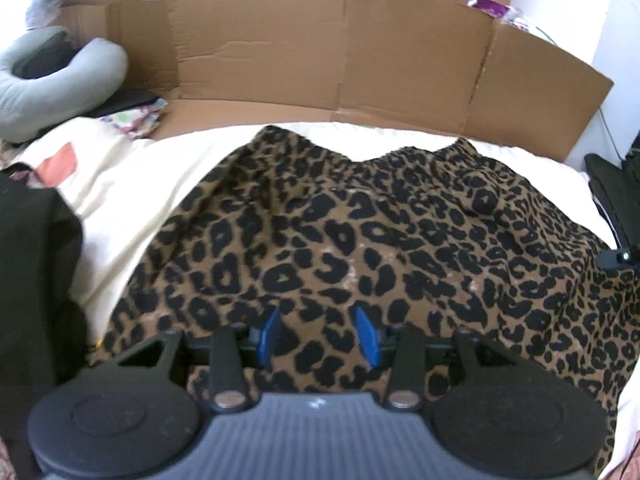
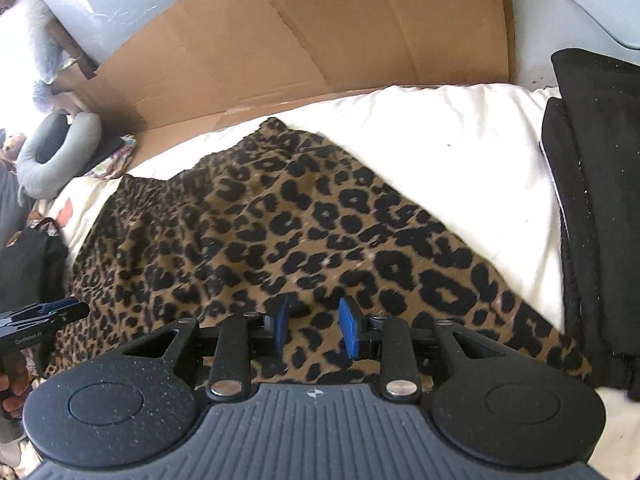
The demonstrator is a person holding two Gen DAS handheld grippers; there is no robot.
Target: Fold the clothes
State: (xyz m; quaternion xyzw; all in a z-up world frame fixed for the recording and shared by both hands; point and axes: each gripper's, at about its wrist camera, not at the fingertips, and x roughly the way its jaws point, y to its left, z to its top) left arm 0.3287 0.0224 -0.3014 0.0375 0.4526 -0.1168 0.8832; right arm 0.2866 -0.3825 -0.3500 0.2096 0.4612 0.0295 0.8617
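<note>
A leopard-print garment (image 1: 360, 240) lies spread and wrinkled on a white sheet (image 1: 132, 196). In the left wrist view my left gripper (image 1: 318, 334) hovers open over the garment's near edge, its blue pads (image 1: 269, 334) apart with nothing between them. In the right wrist view the same garment (image 2: 280, 232) runs diagonally, and my right gripper (image 2: 313, 330) is open above its near part, holding nothing. The left gripper (image 2: 40, 318) also shows at the far left of the right wrist view, held by a hand.
Flattened cardboard (image 1: 340, 60) stands along the back of the bed. A grey neck pillow (image 1: 52, 80) lies at the back left. Black clothing (image 1: 36, 260) sits at the left, and a black folded stack (image 2: 600, 200) lies on the right. White sheet (image 2: 460, 152) shows between garment and stack.
</note>
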